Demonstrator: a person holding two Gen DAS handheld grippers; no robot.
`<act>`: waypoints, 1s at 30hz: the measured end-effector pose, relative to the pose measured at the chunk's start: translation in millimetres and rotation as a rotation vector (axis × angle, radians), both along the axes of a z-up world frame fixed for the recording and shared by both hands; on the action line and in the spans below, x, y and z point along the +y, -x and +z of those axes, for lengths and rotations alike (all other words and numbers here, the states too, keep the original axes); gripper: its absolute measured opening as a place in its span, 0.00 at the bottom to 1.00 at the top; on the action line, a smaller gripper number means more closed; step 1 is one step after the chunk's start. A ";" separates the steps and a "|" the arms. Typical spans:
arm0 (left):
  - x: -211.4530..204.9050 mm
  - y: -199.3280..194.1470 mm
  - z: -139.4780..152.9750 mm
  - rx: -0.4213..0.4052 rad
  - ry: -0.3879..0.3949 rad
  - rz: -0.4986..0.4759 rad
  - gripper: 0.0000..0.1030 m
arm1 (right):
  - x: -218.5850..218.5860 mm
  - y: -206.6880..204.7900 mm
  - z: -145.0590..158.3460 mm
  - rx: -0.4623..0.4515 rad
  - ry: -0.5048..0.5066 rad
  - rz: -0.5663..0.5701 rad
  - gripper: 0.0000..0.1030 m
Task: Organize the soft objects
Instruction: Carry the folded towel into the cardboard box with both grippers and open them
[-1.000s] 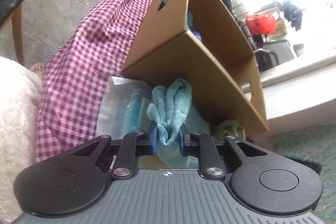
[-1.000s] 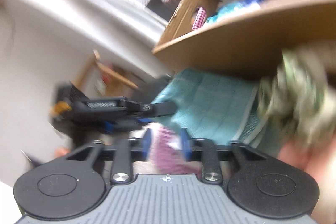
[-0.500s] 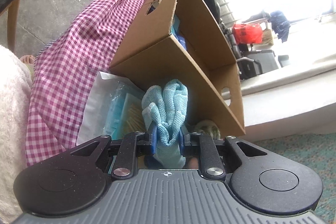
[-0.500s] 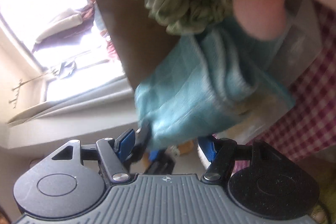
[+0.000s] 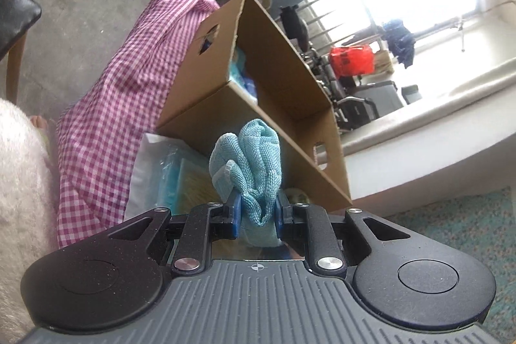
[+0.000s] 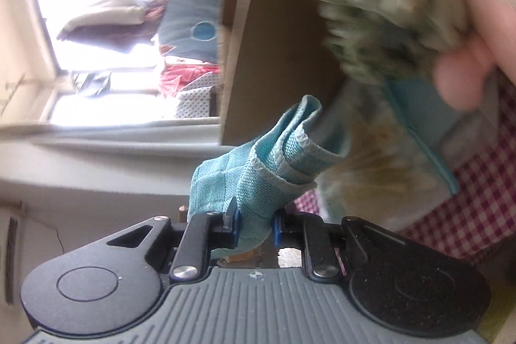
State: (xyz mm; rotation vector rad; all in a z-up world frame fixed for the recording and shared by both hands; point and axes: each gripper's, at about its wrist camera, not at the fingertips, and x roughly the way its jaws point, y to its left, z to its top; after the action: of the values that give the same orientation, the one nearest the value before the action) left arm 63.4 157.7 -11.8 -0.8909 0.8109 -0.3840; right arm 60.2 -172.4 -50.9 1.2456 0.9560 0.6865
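In the left wrist view, a pink gingham cloth [image 5: 106,124] drapes across the left side, and a clear plastic packet [image 5: 161,176] lies on it against the foot of a cardboard box [image 5: 274,76]. The box is open at the top, with something blue inside. The left gripper [image 5: 256,215] is clamped on a bunched light-blue knitted cloth [image 5: 251,163], which stands up in front of the box's near wall.

In the right wrist view, the right gripper [image 6: 254,226] has just been closing its jaws, and now pinches a folded teal microfibre cloth [image 6: 254,173] beside the box's corner [image 6: 274,31]. Farther right, a blurred green-patterned fabric bundle [image 6: 387,18] sits against the box, touching a person's finger [image 6: 458,79].
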 end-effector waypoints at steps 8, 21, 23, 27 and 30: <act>-5.6 -0.4 73.4 -0.228 -0.058 -0.035 0.18 | 3.8 -2.1 108.2 -0.400 0.170 0.034 0.19; -40.0 -121.2 57.5 -0.157 -0.210 -0.103 0.18 | 1.3 -128.2 98.5 -0.266 0.432 0.158 0.19; -44.4 -134.6 44.4 -0.119 -0.243 -0.118 0.18 | 4.4 -145.6 80.3 -0.184 0.467 0.208 0.19; -46.8 -151.2 25.9 -0.044 -0.292 -0.139 0.18 | 15.2 -173.4 50.1 -0.027 0.507 0.292 0.20; -47.1 -155.4 18.7 -0.011 -0.317 -0.152 0.18 | 22.2 -188.0 39.0 0.057 0.536 0.345 0.23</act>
State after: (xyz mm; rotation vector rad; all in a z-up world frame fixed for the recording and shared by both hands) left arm 218.8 110.5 6.9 -0.5332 0.9033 -0.3792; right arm 248.2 -150.2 -12.0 0.6356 1.3159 0.6055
